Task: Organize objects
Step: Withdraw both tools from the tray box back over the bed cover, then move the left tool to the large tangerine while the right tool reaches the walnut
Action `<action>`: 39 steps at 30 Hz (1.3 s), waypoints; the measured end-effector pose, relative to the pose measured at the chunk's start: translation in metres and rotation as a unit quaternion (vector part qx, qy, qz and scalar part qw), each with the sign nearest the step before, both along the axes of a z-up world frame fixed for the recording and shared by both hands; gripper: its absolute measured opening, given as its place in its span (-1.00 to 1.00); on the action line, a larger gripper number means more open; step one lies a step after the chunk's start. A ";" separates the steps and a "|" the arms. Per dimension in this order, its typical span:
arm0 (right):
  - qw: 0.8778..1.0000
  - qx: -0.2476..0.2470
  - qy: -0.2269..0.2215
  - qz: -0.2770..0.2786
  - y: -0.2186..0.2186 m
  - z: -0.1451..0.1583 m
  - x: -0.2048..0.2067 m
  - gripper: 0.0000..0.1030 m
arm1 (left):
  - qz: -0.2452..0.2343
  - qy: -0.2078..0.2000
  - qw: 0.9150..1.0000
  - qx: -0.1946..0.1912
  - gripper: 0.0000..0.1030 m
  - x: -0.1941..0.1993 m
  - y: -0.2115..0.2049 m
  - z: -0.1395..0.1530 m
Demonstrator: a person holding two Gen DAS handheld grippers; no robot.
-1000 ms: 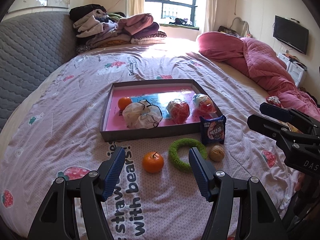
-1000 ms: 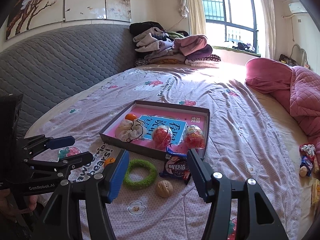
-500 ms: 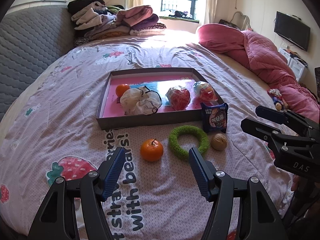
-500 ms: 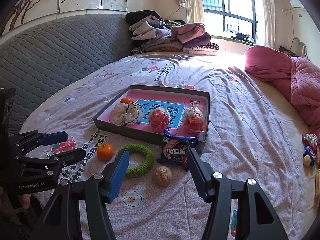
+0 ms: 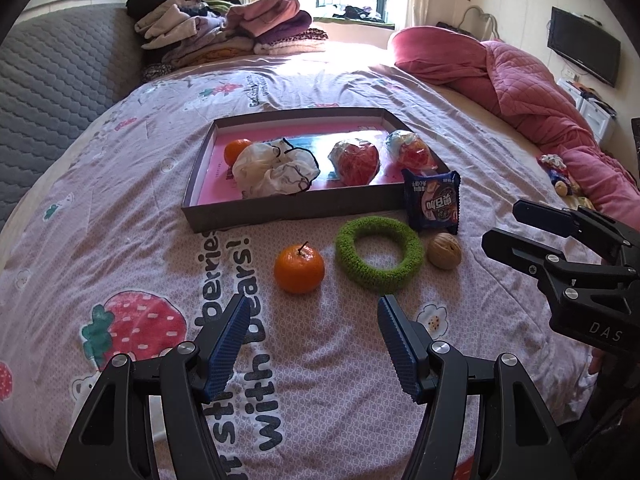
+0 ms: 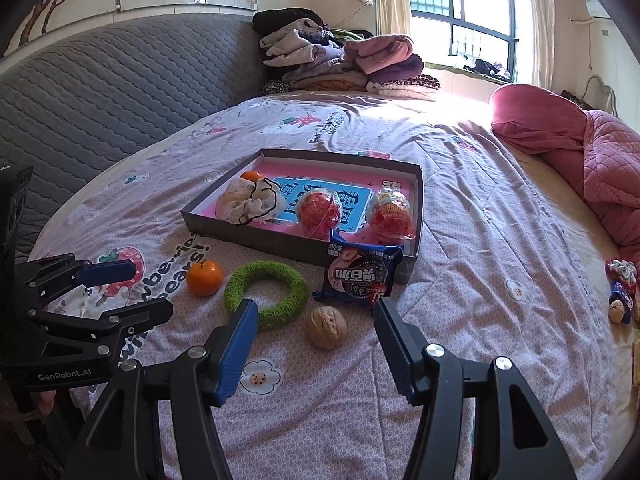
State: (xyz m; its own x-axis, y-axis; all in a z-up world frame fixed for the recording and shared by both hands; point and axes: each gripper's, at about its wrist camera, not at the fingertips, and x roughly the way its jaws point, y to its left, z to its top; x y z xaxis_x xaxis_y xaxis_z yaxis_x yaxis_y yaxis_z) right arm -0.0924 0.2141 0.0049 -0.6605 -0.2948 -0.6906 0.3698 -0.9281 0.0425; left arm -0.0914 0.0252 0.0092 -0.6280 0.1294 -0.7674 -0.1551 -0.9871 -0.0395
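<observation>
Left wrist view first: my left gripper (image 5: 312, 340) hangs spread and empty above the bedspread; straight ahead, just beyond its tips, sits the orange (image 5: 299, 269), round, so no axis to line up; the green ring (image 5: 379, 254) lies to its right; the tray (image 5: 280, 210) waits beyond. Over on the right wrist, my right gripper (image 6: 314, 346) is spread too, with the walnut (image 6: 326, 327) between its tips and the snack packet (image 6: 360, 278) leaning on the tray wall. I judge left nearer the orange, right nearer the walnut.

Two oranges (image 5: 299, 268), two wrapped balls (image 5: 355, 161), one walnut (image 5: 444, 250).
</observation>
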 end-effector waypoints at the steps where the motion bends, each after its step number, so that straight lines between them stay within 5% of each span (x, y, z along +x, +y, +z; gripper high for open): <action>1: 1.000 -0.001 0.001 0.000 0.000 -0.001 0.001 0.16 | 0.001 -0.003 1.000 0.000 0.31 0.000 0.000 -0.002; 39: 0.998 0.044 -0.034 -0.021 -0.001 -0.056 -0.017 0.16 | 0.025 -0.035 0.999 0.020 0.31 -0.033 -0.013 -0.046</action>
State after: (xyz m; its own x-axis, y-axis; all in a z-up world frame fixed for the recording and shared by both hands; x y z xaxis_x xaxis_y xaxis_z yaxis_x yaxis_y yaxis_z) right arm -0.1097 0.2130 -0.0514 -0.6209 -0.2045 -0.7567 0.3304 -0.9437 -0.0161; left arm -0.1248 0.0124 -0.0363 -0.5794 0.1308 -0.8045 -0.1014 -0.9909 -0.0881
